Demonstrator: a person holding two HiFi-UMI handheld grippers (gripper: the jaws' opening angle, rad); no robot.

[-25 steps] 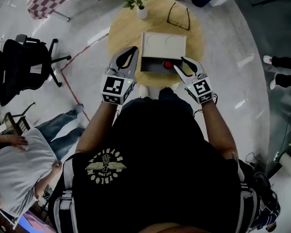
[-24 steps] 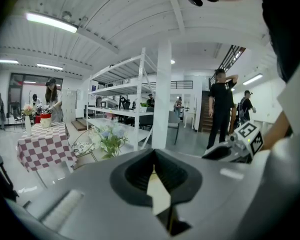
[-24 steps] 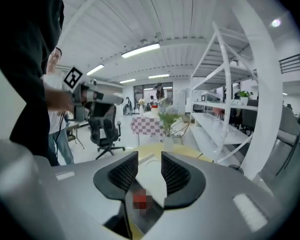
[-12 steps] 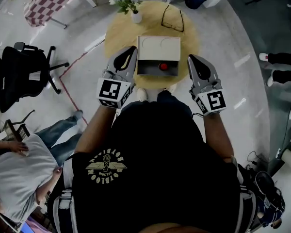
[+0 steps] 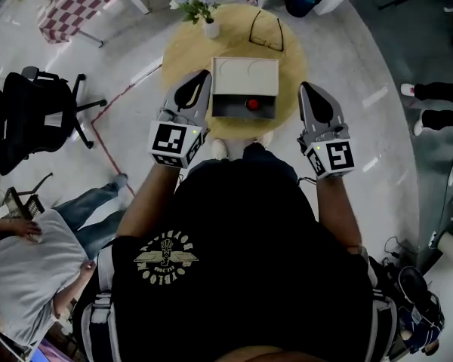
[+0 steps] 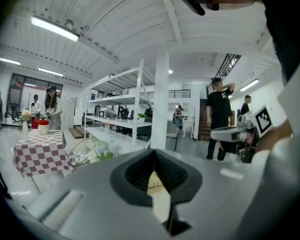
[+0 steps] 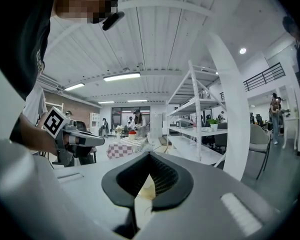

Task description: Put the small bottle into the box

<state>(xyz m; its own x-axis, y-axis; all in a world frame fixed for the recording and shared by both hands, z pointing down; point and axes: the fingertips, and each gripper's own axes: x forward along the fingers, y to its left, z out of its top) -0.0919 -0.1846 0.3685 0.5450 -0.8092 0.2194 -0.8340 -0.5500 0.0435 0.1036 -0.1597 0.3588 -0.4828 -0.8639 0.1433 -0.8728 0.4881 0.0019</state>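
Note:
A beige box (image 5: 245,74) stands open on the round wooden table (image 5: 185,47), its lid tipped back. Inside its dark tray lies the small bottle (image 5: 252,104), of which only the red cap shows. My left gripper (image 5: 204,75) hovers just left of the box with its jaws shut and empty. My right gripper (image 5: 304,87) is off the box's right side, also shut with nothing held. In the left gripper view the left gripper (image 6: 152,151) points up and away from the table, as does the right gripper (image 7: 149,155) in its own view.
A white vase of flowers (image 5: 204,2) and a pair of glasses (image 5: 266,30) lie at the table's far side. A black office chair (image 5: 30,108) stands to the left. A seated person (image 5: 30,266) is at lower left, and someone's feet (image 5: 434,108) at right.
The right gripper, open at the red-capped bottle in the box a second ago, has drawn back to the right and shut empty. The bottle stays in the box. The left gripper barely moved.

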